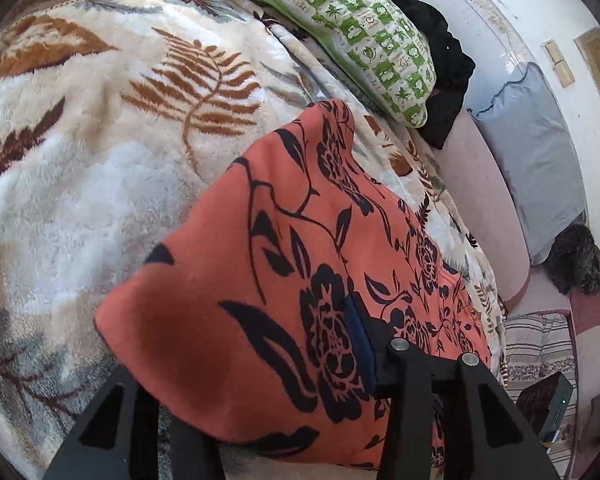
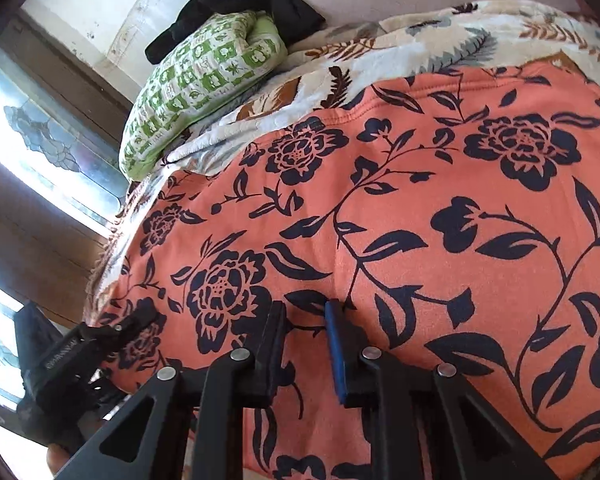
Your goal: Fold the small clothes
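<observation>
Orange floral garment (image 2: pixel 440 220) lies spread on the fleece blanket (image 1: pixel 80 140) over the bed, near the green patterned pillow (image 1: pixel 360 40) and a black cloth (image 1: pixel 444 52) behind it. Left tongs (image 1: pixel 328 344) look closed on a raised flap of the garment, cloth draped over and hiding one finger, so the hold is a judgement, not fully seen. Right tongs (image 2: pixel 306 340) sit narrow but apart, the garment's fabric showing in the gap, pressed onto or pinching a ridge of it; cannot tell if they really hold it. Left tongs also show at the lower left edge of the right wrist view. Risks: lifted flap slips out if the pinch is thin, fold lands crooked; plush blanket may get snagged and pulled up with the cloth; right side grabbing one layer only would let the under layer bunch; uneven pull between hands skews the edge
</observation>
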`<state>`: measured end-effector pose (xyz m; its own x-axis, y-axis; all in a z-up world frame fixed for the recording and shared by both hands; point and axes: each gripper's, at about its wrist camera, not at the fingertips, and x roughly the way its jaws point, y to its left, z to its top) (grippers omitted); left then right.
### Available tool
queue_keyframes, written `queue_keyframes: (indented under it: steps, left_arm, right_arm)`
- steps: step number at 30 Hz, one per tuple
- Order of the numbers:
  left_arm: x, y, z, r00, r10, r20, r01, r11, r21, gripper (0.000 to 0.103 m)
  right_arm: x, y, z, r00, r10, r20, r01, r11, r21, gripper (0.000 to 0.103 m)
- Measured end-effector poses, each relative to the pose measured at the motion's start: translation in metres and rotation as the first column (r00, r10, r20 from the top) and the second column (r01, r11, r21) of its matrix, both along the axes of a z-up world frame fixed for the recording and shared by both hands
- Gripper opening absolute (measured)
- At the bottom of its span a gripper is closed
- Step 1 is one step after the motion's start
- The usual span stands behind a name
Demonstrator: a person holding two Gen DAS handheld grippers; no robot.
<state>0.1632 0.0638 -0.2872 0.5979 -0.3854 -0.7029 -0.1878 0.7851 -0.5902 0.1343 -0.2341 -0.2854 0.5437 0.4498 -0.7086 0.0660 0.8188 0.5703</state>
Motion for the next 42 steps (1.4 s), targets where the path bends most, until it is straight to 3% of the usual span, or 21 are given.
queue_keyframes:
  steps: [1, 3, 6, 8, 12, 15, 18, 20, 22, 23, 25, 26, 27, 28, 29, 30, 32, 36, 37, 39, 42]
  left_arm:
    - [0.002, -0.005, 0.005, 1.000, -0.012, 0.007, 0.011, 0.999, 0.037, 0.026]
    - [0.003, -0.019, 0.019, 0.998, -0.052, 0.034, 0.047, 0.989, 0.137, 0.020]
    - [-0.001, -0.046, 0.045, 0.987, -0.120, 0.108, 0.094, 0.971, 0.219, 0.018]
    - [-0.004, -0.070, 0.066, 0.969, -0.191, 0.158, 0.140, 0.948, 0.284, 0.018]
    - [-0.008, -0.131, 0.097, 0.913, -0.346, 0.218, 0.242, 0.886, 0.394, 0.018]
    - [-0.018, -0.189, 0.107, 0.846, -0.478, 0.237, 0.334, 0.821, 0.464, 0.018]
    - [-0.032, -0.255, 0.098, 0.771, -0.599, 0.216, 0.437, 0.744, 0.506, 0.018]
    - [-0.041, -0.303, 0.078, 0.717, -0.681, 0.146, 0.516, 0.660, 0.546, 0.020]
    - [-0.044, -0.338, 0.049, 0.666, -0.745, 0.038, 0.613, 0.575, 0.541, 0.029]
    - [-0.045, -0.346, 0.038, 0.659, -0.752, -0.015, 0.640, 0.551, 0.536, 0.040]
    - [-0.054, -0.341, 0.040, 0.647, -0.763, 0.005, 0.635, 0.541, 0.552, 0.043]
    - [-0.062, -0.333, 0.047, 0.619, -0.785, 0.033, 0.646, 0.532, 0.546, 0.052]
    - [-0.068, -0.322, 0.056, 0.587, -0.807, 0.064, 0.667, 0.526, 0.527, 0.062]
    - [-0.075, -0.310, 0.066, 0.563, -0.820, 0.106, 0.675, 0.530, 0.513, 0.066]
    - [-0.080, -0.295, 0.077, 0.551, -0.821, 0.152, 0.665, 0.541, 0.514, 0.074]
    - [-0.083, -0.280, 0.086, 0.553, -0.811, 0.189, 0.637, 0.558, 0.532, 0.079]
    - [-0.075, -0.260, 0.092, 0.600, -0.776, 0.195, 0.575, 0.588, 0.569, 0.081]
    - [-0.037, -0.224, 0.080, 0.745, -0.659, 0.101, 0.511, 0.662, 0.548, 0.081]
    - [-0.030, -0.218, 0.074, 0.771, -0.633, 0.064, 0.509, 0.674, 0.536, 0.081]
    - [-0.022, -0.209, 0.061, 0.805, -0.594, 0.007, 0.511, 0.699, 0.501, 0.081]
    - [-0.021, -0.206, 0.048, 0.824, -0.566, -0.031, 0.513, 0.722, 0.464, 0.081]
  right_arm:
    - [-0.001, -0.008, -0.002, 1.000, -0.014, -0.014, 0.015, 0.999, 0.046, 0.022]
    - [-0.006, -0.024, 0.000, 0.999, -0.049, -0.024, 0.051, 0.995, 0.091, 0.022]
    - [-0.018, -0.051, 0.014, 0.995, -0.100, 0.007, 0.100, 0.994, 0.038, 0.022]
    - [-0.026, -0.077, 0.022, 0.988, -0.151, 0.028, 0.150, 0.988, 0.032, 0.022]
    - [-0.045, -0.137, 0.030, 0.958, -0.285, 0.032, 0.280, 0.953, 0.115, 0.026]
    - [-0.061, -0.176, 0.037, 0.929, -0.368, 0.045, 0.356, 0.920, 0.163, 0.026]
    - [-0.076, -0.209, 0.045, 0.895, -0.441, 0.066, 0.418, 0.881, 0.220, 0.026]
    - [-0.083, -0.228, 0.050, 0.877, -0.475, 0.074, 0.443, 0.858, 0.258, 0.026]
    - [-0.085, -0.243, 0.050, 0.873, -0.484, 0.062, 0.445, 0.842, 0.306, 0.026]
    - [-0.085, -0.249, 0.049, 0.876, -0.480, 0.047, 0.440, 0.835, 0.332, 0.026]
    - [-0.081, -0.255, 0.043, 0.889, -0.458, 0.009, 0.417, 0.817, 0.397, 0.028]
    - [-0.079, -0.257, 0.041, 0.898, -0.440, -0.007, 0.400, 0.811, 0.427, 0.030]
    - [-0.075, -0.255, 0.038, 0.910, -0.414, -0.022, 0.380, 0.813, 0.441, 0.048]
    - [-0.071, -0.251, 0.036, 0.922, -0.385, -0.039, 0.361, 0.821, 0.443, 0.075]
    - [-0.067, -0.247, 0.033, 0.928, -0.367, -0.057, 0.353, 0.823, 0.445, 0.079]
    - [-0.065, -0.244, 0.030, 0.930, -0.360, -0.071, 0.352, 0.824, 0.443, 0.079]
    - [-0.059, -0.237, 0.022, 0.934, -0.342, -0.104, 0.353, 0.834, 0.424, 0.079]
    - [-0.048, -0.222, 0.011, 0.946, -0.299, -0.126, 0.322, 0.831, 0.454, 0.079]
    - [-0.045, -0.217, 0.010, 0.948, -0.292, -0.125, 0.317, 0.837, 0.446, 0.079]
    - [-0.040, -0.206, 0.010, 0.951, -0.281, -0.129, 0.309, 0.855, 0.416, 0.079]
    - [-0.029, -0.190, 0.010, 0.956, -0.267, -0.124, 0.294, 0.887, 0.357, 0.076]
